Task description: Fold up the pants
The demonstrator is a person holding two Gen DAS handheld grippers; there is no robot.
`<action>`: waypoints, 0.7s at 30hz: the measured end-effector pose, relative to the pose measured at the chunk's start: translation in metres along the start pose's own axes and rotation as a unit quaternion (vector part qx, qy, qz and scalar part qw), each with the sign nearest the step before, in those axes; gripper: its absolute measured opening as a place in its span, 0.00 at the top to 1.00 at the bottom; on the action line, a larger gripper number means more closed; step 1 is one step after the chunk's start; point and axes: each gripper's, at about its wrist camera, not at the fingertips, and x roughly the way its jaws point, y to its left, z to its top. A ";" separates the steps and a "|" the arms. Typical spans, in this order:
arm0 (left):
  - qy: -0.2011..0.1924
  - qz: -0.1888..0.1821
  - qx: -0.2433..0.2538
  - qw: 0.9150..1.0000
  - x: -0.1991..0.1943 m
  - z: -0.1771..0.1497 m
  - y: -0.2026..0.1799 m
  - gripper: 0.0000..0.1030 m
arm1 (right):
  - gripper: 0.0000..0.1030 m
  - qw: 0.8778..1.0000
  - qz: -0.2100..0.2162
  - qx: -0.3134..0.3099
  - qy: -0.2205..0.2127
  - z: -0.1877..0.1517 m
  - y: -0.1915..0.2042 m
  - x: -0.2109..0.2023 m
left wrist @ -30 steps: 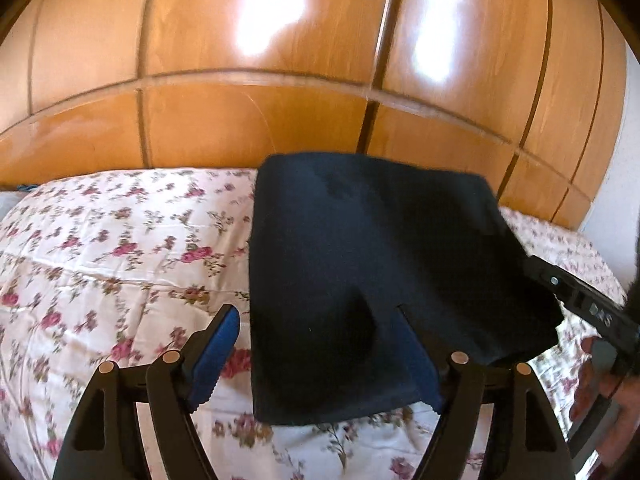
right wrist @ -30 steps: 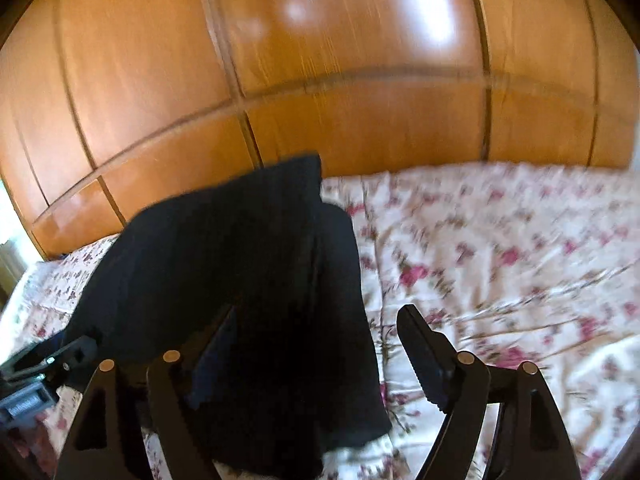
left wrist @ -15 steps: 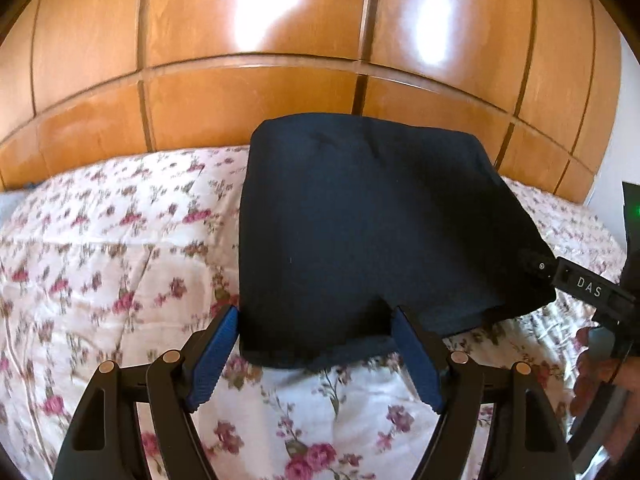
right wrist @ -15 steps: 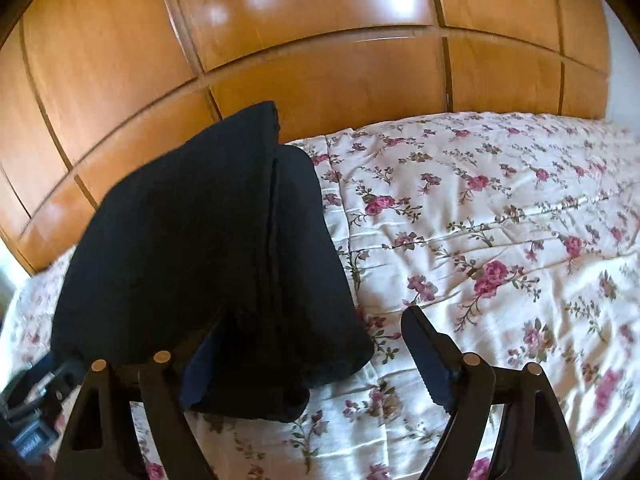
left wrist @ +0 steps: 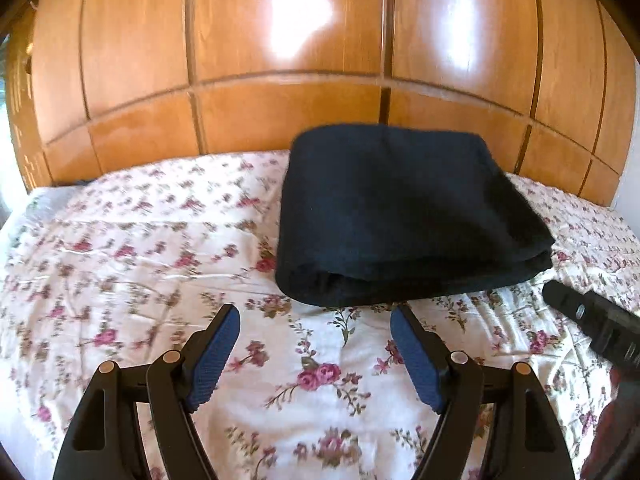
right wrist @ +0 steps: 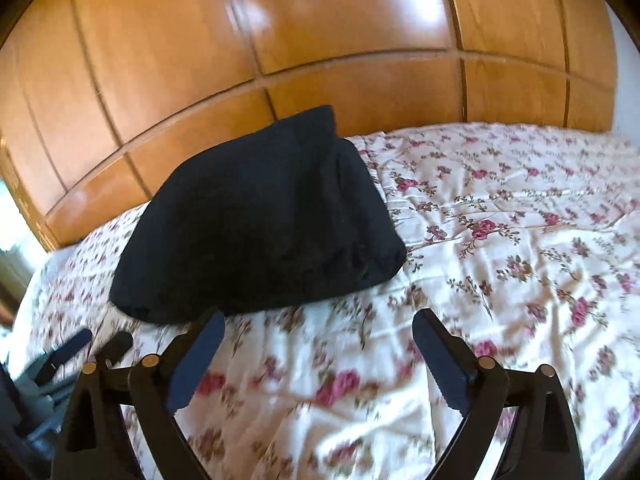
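**Folded dark pants on the flowered bed**

My left gripper (left wrist: 314, 354) holds its jaws wide apart with nothing between them; the pads (left wrist: 214, 364) are blue and finely ribbed, set on black plastic arms with small brass-coloured rivets. My right gripper (right wrist: 320, 360) stands the same way, jaws spread and empty over the bedspread.

The pants (left wrist: 400, 216) lie just beyond both pairs of jaws, touching neither. They are a soft, matte, very dark fabric, folded into a thick rounded rectangle of several layers; the near edge shows the stacked folds bulging slightly. In the right wrist view the bundle (right wrist: 260, 220) looks plump, with a raised seam ridge along its right side.

It rests on the bed (left wrist: 140, 248), whose cover is white, lightly quilted and wrinkled, printed with small pink roses and green sprigs. Behind the bed rises a glossy orange-brown wooden panel wall (left wrist: 280, 80), divided by dark grooves into large rectangles and catching bright patches of light.
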 end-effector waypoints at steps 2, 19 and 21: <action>-0.006 -0.004 0.001 1.000 -0.013 -0.001 0.001 0.23 | 0.05 1.000 -0.008 -0.008 -0.003 -0.006 0.006 -0.010; -0.026 0.010 0.005 1.000 -0.060 -0.007 0.002 0.23 | 0.05 0.999 -0.031 -0.030 -0.034 -0.018 0.022 -0.047; -0.027 0.010 0.004 1.000 -0.061 -0.007 0.002 0.23 | 0.05 0.999 -0.027 -0.028 -0.033 -0.018 0.021 -0.050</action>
